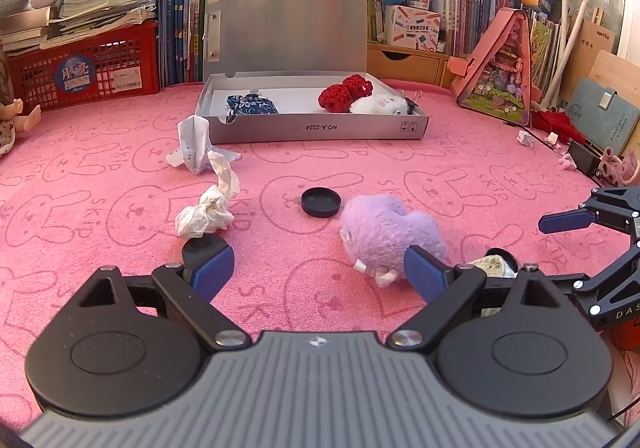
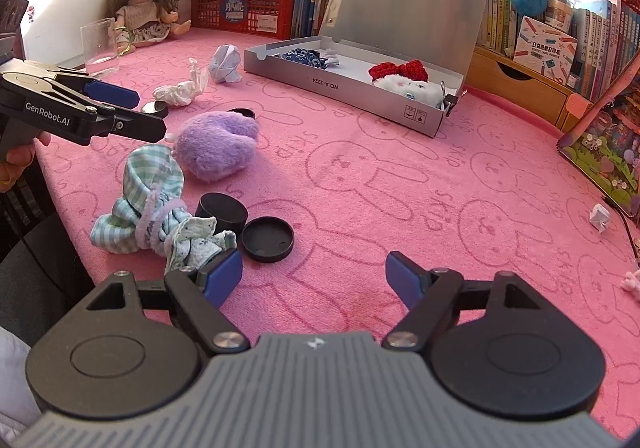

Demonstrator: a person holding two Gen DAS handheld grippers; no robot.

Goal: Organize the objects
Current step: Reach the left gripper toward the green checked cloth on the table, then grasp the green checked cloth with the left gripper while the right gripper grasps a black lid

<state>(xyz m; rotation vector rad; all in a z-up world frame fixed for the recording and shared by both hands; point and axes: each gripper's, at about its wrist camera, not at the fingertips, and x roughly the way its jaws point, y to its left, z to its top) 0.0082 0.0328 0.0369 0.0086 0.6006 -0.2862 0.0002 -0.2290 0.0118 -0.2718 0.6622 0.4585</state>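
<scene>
Both tools gape, empty. Purple plush [image 1: 390,234] lies just beyond our left tool [image 1: 316,274], at its right pad, nearer than right tool [image 2: 314,276]; we'd take w/ left.

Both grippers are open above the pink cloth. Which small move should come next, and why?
Probably ease the left gripper forward around the fluffy purple plush toy. It is open and empty, the toy lies loose just beyond its right finger, and the open grey cardboard box already holds other soft items.
</scene>
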